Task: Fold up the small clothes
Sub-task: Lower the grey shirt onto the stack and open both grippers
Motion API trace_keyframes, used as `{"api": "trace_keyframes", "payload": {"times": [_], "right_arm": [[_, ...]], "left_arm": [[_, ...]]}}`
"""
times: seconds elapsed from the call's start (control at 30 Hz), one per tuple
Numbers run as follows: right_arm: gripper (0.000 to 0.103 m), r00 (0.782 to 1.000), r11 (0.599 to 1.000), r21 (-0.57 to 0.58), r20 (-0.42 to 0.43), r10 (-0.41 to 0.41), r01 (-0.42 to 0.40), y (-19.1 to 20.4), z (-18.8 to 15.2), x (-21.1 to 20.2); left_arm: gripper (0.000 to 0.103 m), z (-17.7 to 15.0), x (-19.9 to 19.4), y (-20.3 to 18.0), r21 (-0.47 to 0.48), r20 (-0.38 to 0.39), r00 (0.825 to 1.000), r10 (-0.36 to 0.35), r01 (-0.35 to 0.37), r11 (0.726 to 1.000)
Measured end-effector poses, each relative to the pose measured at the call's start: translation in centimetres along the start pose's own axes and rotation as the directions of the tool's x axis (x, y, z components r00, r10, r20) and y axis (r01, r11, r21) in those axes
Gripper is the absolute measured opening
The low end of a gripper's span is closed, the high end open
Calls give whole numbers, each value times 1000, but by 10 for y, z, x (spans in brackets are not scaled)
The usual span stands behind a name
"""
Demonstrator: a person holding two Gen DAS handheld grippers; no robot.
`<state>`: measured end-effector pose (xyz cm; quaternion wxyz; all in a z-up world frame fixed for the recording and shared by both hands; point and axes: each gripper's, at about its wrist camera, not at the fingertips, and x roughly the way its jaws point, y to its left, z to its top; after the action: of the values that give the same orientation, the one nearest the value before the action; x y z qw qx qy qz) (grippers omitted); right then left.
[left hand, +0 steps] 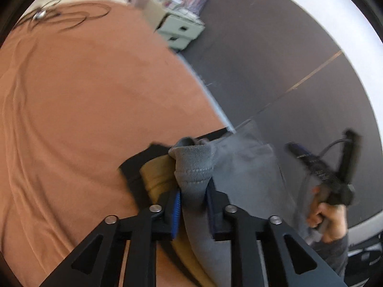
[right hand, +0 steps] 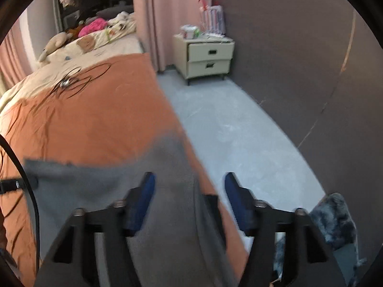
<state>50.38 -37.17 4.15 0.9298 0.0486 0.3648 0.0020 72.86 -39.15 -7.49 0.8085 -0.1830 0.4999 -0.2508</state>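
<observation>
A grey garment (left hand: 194, 167) lies near the edge of a bed draped in an orange sheet (left hand: 83, 107), its hemmed fold bunched between the fingers of the left gripper (left hand: 192, 205). The jaws stand a little apart with the cloth filling the gap between the blue pads; whether the pads still press on it cannot be told from the left wrist view. Under the grey cloth, a mustard-coloured piece (left hand: 155, 174) and something black (left hand: 134, 167) show at the bed's edge.

The right gripper (right hand: 190, 203) is released, its jaws spread wide above a flat stretch of the grey garment that reaches to the bed's side edge; nothing sits between its pads. In the left wrist view the right gripper appears past the edge of the bed, over the floor side, held by a hand (left hand: 328, 217).

Beyond the bed's side edge a strip of pale grey floor (right hand: 227, 124) runs open to a cream nightstand (right hand: 205, 57) with two drawers, standing against a pink curtain (right hand: 165, 12) and a dark wall (right hand: 299, 47). A dark furry item (right hand: 335, 217) lies on the floor near the right gripper. At the bed's far end a tangle of thin dark cable (right hand: 76, 81) rests on the sheet, with bedding and soft toys heaped behind it.
</observation>
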Motion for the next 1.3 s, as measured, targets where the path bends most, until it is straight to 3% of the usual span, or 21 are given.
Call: {"api": "trace_keyframes", "payload": {"times": [0.13, 0.2, 0.27, 0.3, 0.37, 0.47, 0.67, 0.8, 1.0, 1.13, 1.3], "right_arm": [[62, 997, 997, 4, 11, 73, -73, -9, 7, -23], [62, 996, 996, -13, -11, 85, -85, -10, 2, -30], [61, 995, 995, -49, -31, 91, -92, -10, 0, -35], [58, 995, 993, -65, -42, 95, -98, -9, -2, -34], [38, 990, 991, -69, -87, 108, -115, -12, -9, -29], [24, 983, 992, -46, -146, 110, -118, -20, -3, -12], [24, 971, 995, 2, -220, 95, -97, -29, 22, 30], [24, 969, 999, 5, -242, 49, -49, -33, 33, 51], [24, 960, 1000, 14, -281, 6, -2, -39, 48, 84], [24, 971, 999, 29, -237, -30, 38, -40, 59, 75], [24, 983, 998, 45, -182, 41, -33, -53, 56, 31]], "left_arm": [[38, -6, -12, 2, 11, 35, 998, 50, -50, 999], [41, -5, -21, 0, -25, 84, 990, 111, -110, 994], [41, -6, -31, -6, -11, 117, 985, 124, -124, 992], [41, -7, -37, -10, -3, 131, 985, 112, -112, 994], [41, -6, -39, -17, 24, 149, 986, 76, -80, 996], [40, -3, -31, -28, 73, 134, 990, 35, -45, 996], [36, 2, 0, -33, 131, 88, 996, 6, -17, 991], [28, 6, 24, -19, 125, 63, 996, 71, -78, 989], [8, 11, 54, 2, 101, 30, 992, 121, -123, 987], [6, 13, 47, 2, 77, 24, 991, 129, -131, 988], [7, 3, 22, -15, 101, 50, 992, 114, -118, 988]]}}
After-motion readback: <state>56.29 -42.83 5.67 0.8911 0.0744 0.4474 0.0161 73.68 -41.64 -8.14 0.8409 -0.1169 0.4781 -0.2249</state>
